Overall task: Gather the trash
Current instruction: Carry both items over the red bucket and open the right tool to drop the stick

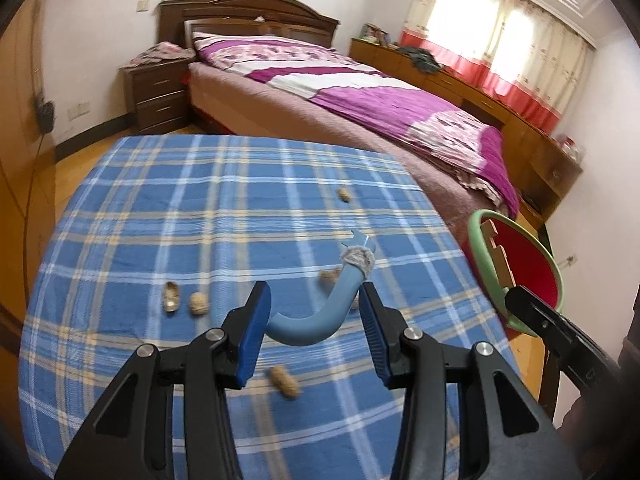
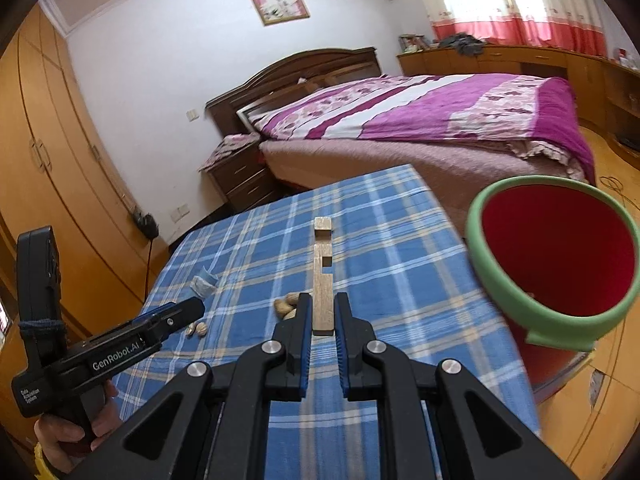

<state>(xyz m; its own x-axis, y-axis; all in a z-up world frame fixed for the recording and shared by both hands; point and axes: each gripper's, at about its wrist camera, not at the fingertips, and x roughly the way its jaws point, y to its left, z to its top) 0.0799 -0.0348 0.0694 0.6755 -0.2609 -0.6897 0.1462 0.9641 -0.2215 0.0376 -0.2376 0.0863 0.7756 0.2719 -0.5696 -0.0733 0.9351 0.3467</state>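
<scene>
The left tongs [image 1: 314, 316] were clamped on a curved blue handle [image 1: 320, 312], its bend held between the blue pads [image 1: 252, 332]. The handle rose away from the pads and ended in a grey tuft [image 1: 358, 258] with a pale blue tip, raised above the worktop [image 1: 160, 208]. The right tongs [image 2: 323, 316] were clamped on a notched wooden strip [image 2: 322, 276], gripping its near end so that the strip pointed straight ahead over the checked blue cloth.

Peanut shells lay scattered on the worktop: one [image 1: 285, 383] just under the left tongs, an opened half [image 1: 172, 297] with a whole one [image 1: 198, 303] beside it to the left, and another [image 1: 344, 195] farther off toward the far edge. In the right view two more shells [image 2: 285, 305] lay close beside the left pad of the right tongs.

The bin [image 2: 560, 256], red inside with a green rim, stood at the right edge of the worktop, just beside the right tongs; in the left view the wooden strip showed in front of its opening. A hand [image 2: 72, 436] gripped the left tool's handle.

Beyond the worktop stood a bed [image 1: 360, 92] with a purple cover, a nightstand [image 1: 160, 92] at its head, and low cabinets [image 1: 480, 92] under the curtained window
</scene>
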